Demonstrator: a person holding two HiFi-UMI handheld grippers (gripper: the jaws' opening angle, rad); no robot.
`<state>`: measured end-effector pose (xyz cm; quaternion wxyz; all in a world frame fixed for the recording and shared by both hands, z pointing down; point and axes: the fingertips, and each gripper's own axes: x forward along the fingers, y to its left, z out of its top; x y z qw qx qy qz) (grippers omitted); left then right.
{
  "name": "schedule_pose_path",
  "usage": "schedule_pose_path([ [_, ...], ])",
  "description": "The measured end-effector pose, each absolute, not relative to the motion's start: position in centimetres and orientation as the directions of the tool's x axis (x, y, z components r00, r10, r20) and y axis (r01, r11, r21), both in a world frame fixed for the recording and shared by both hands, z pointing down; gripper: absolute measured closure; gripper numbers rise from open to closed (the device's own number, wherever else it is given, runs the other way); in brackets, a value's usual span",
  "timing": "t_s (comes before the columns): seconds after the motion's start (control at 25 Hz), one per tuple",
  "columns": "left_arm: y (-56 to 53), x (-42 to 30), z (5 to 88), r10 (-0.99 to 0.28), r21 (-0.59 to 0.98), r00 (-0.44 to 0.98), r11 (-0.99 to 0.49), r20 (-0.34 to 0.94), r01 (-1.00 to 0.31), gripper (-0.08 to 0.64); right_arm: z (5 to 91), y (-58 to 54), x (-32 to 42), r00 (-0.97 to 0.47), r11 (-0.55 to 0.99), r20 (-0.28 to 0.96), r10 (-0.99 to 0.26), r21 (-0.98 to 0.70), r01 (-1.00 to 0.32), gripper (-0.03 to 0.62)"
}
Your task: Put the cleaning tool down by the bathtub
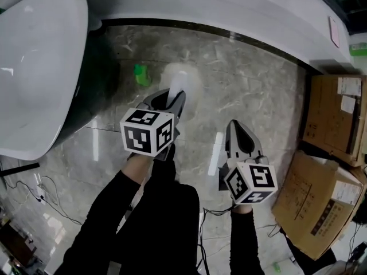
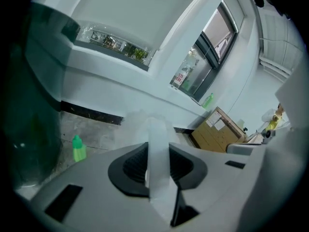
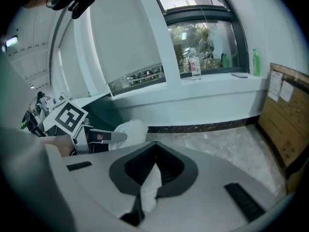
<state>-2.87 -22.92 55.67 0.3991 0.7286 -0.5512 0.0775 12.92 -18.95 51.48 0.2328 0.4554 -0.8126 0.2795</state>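
Cleaning tool: white strip handle clamped between the jaws of left gripper, pale fluffy head sticking out past the tips. Held over the marble floor, near the bathtub but apart from its rim. Contact of head with floor: cannot tell. Head smeared in head view and left gripper view, outline unclear. Right gripper alongside, apart from the tool, jaws closed on a white scrap; cloth or paper, cannot tell. Green bottle upright on floor just beside tub's dark side. Open floor ahead up to curved white ledge. Cardboard boxes crowd the right side. Tub cut off at left frame edge.
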Motion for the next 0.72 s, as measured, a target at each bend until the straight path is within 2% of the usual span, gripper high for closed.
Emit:
schedule_pose_path([
  [0.72,-25.1,-3.2,71.0,-0.696,0.433,0.326,-0.023,0.64,-0.901,0.466,63.7,-20.8,15.2,-0.46,0.441,0.631,-0.625,-0.202,-0.875,0.592],
])
